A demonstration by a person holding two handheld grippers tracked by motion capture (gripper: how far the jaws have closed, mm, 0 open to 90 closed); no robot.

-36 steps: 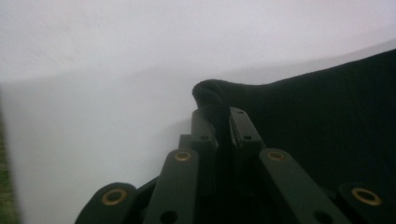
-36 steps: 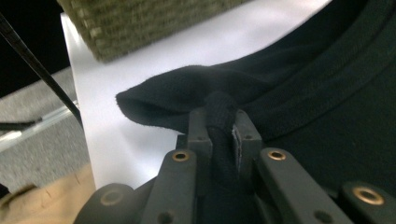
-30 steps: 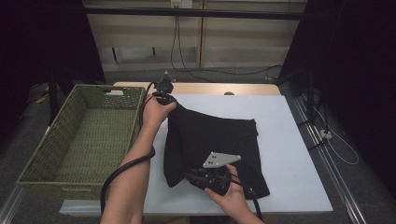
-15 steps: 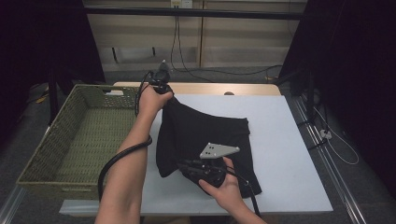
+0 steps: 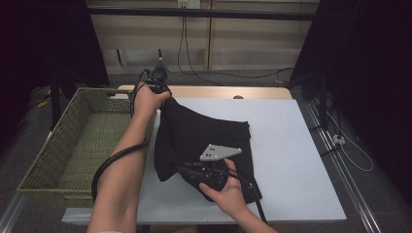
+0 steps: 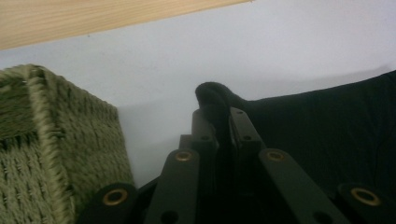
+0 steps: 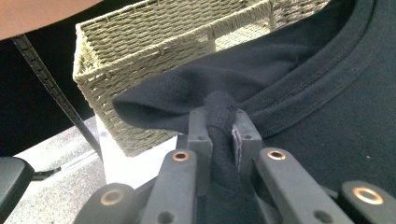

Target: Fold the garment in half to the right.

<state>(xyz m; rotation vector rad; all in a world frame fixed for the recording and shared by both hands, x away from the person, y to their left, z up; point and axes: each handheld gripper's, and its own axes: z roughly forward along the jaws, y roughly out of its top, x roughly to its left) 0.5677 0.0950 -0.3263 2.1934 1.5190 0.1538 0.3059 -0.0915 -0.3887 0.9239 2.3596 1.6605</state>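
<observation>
Both grippers, left and right, clamp folds of the black shirt, which hangs partly lifted off the table beside the basket; thin pinches could slip, dropping it short

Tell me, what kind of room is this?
Probably a lab set up for recording. A white table stands among black curtains, cables hang down the back wall, and each hand holds a gripper pinching a black shirt beside a basket.
</observation>
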